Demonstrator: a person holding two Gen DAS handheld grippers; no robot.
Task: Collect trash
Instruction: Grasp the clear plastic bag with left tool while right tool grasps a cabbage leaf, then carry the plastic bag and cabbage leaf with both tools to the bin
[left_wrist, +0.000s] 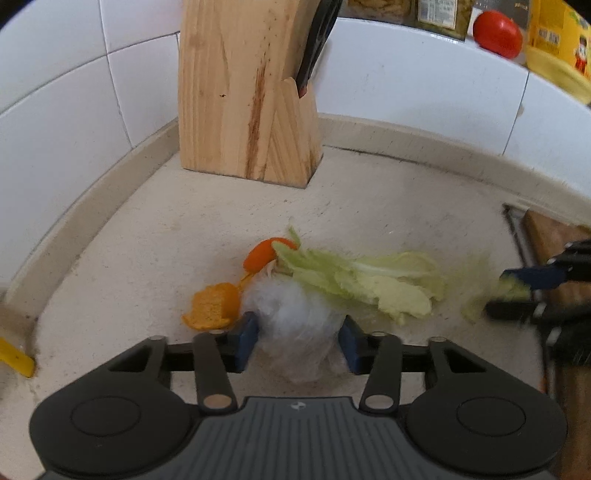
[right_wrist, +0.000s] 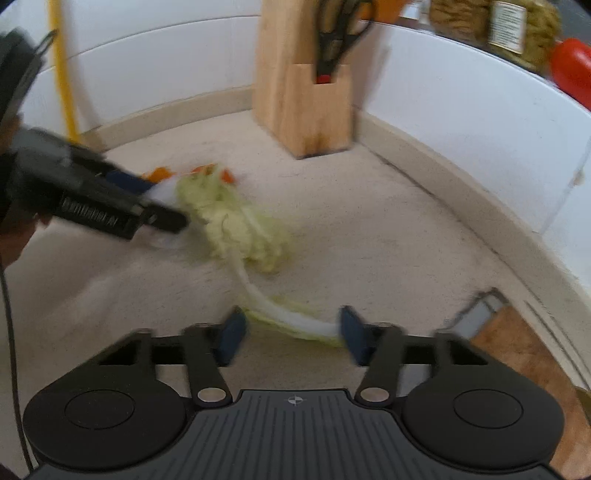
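On the beige counter lies a pile of trash: orange peel (left_wrist: 212, 308), a clear crumpled plastic bag (left_wrist: 295, 321) and pale green cabbage leaves (left_wrist: 369, 280). My left gripper (left_wrist: 298, 341) is open, with its blue pads on either side of the plastic bag. In the right wrist view the cabbage leaves (right_wrist: 240, 225) trail a white stem (right_wrist: 295, 317) that lies between the pads of my open right gripper (right_wrist: 291, 334). The left gripper (right_wrist: 159, 210) shows there at the left, on the bag. The right gripper (left_wrist: 517, 291) shows at the right edge of the left wrist view, blurred.
A wooden knife block (left_wrist: 247, 92) with black scissors (right_wrist: 338, 37) stands in the back corner against white tiled walls. A wooden board (right_wrist: 532, 354) lies at the right. A tomato (left_wrist: 496, 33) and packets sit on a ledge above. A yellow object (left_wrist: 16, 356) lies at the left.
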